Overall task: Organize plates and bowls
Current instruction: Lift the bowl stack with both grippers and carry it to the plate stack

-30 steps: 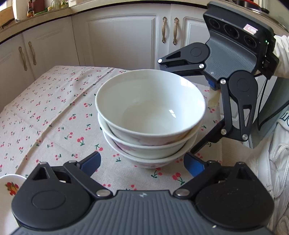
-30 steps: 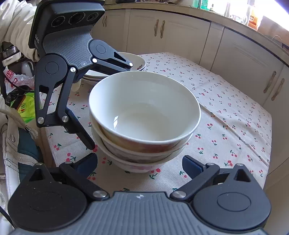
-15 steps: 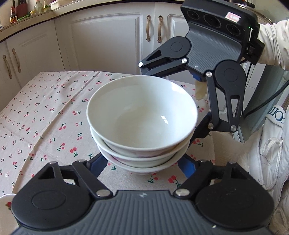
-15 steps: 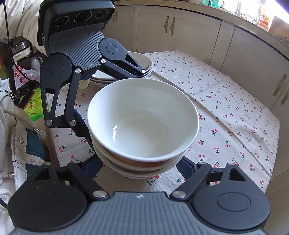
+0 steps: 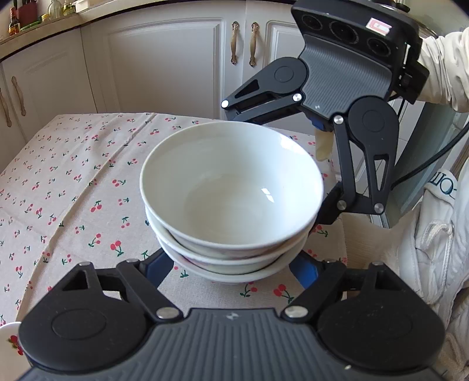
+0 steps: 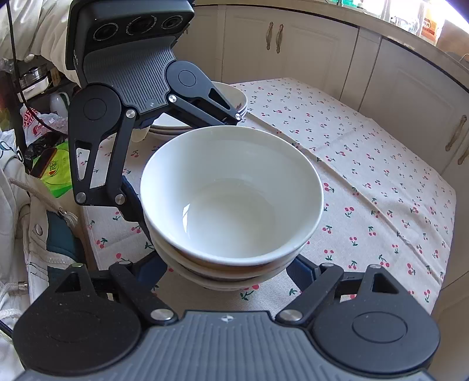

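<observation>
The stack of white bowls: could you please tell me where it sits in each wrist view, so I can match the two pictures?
Left wrist: the stack of white bowls sits at centre, between the left gripper fingers, the right gripper beyond it.
Right wrist: the stack is at centre again, the left gripper behind it at upper left.
Shared landmark: the cherry-print tablecloth.

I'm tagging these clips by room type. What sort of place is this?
Most likely a home kitchen: cream panelled cabinets with brass handles under a counter holding bottles, a table with a cherry-print tablecloth, and stacked white ceramic bowls on it.
</observation>
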`<state>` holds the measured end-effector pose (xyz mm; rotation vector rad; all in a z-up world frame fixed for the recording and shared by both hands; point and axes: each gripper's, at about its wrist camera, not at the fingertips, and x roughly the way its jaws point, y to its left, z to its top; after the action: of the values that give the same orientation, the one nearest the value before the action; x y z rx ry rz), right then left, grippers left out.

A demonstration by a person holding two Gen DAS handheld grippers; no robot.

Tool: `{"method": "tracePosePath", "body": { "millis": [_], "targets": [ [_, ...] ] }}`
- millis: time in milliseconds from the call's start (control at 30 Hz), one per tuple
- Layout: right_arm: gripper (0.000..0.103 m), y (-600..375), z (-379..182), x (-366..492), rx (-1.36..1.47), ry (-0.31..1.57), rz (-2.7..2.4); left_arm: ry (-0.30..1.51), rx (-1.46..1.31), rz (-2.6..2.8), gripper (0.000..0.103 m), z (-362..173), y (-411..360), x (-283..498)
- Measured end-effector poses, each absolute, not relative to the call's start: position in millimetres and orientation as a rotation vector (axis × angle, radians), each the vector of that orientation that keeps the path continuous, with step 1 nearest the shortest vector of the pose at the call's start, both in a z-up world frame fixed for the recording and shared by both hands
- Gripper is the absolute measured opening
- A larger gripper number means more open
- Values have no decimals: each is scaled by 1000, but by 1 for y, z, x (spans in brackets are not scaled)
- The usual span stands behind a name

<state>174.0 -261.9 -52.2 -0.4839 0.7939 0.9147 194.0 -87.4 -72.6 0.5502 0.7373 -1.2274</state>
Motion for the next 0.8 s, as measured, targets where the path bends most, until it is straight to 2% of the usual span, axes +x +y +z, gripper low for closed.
{"method": "tracePosePath", "body": {
  "millis": [433,800],
  "targets": [
    [90,-252,-38,170,-502,796,925,725,529,-1210,85,-60,-74,186],
    [90,-191,-3,187,-617,692,1019,656,511,-1035,85,-22,-4,177]
  ]
}}
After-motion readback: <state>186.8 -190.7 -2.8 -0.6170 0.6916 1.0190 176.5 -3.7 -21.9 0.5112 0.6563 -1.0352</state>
